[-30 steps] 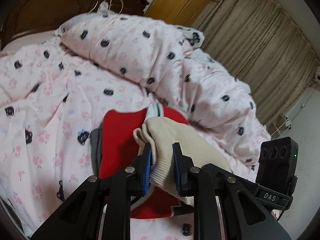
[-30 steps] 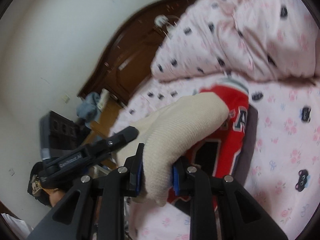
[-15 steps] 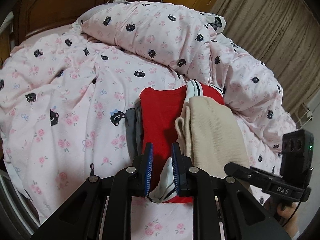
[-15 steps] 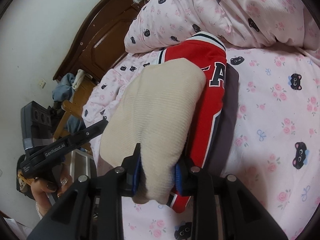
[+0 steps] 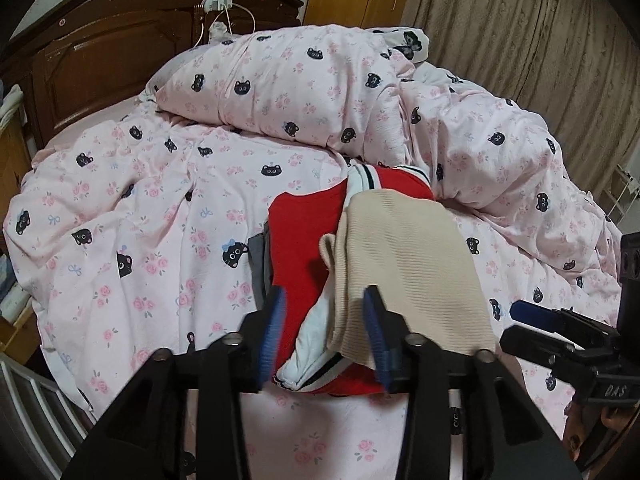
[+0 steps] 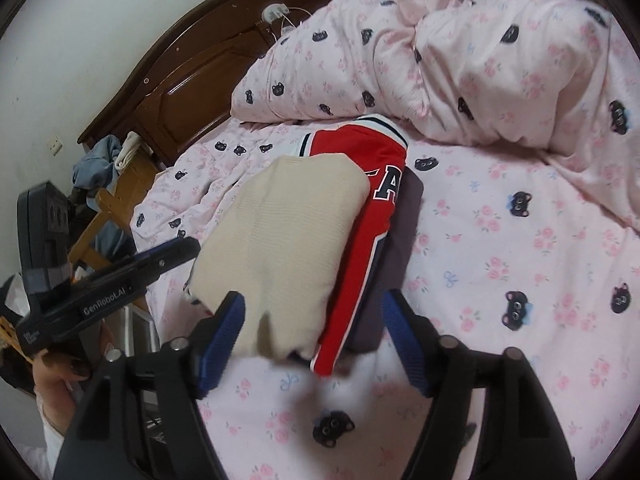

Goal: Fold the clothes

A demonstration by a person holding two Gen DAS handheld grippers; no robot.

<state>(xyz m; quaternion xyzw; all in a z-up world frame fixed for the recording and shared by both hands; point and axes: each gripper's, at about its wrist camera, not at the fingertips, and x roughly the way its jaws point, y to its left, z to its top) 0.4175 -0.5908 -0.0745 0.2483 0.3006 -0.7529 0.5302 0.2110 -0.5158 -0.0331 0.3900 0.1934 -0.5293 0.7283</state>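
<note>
Clothes are stacked on the bed [image 5: 132, 240]: the beige sweater [image 5: 404, 264] lies folded on top of the red jersey [image 5: 300, 240], and under both you can see a grey garment [image 6: 400, 240]. The pile sits just in front of the rolled duvet [image 5: 320, 92], probably because the flat sheet there gives room to fold and stack.

Your left gripper [image 5: 324, 336] has its jaws opening; the near edges of the jersey and sweater are between them, but the pads do not press on the cloth. Your right gripper [image 6: 314, 340] is also opening, with the near end of the sweater and jersey between its fingers, not squeezed. So both have let go, which suits a sweater just laid on the pile.

No basket or box for clothes is visible; the pile rests on the sheet alone.
</note>
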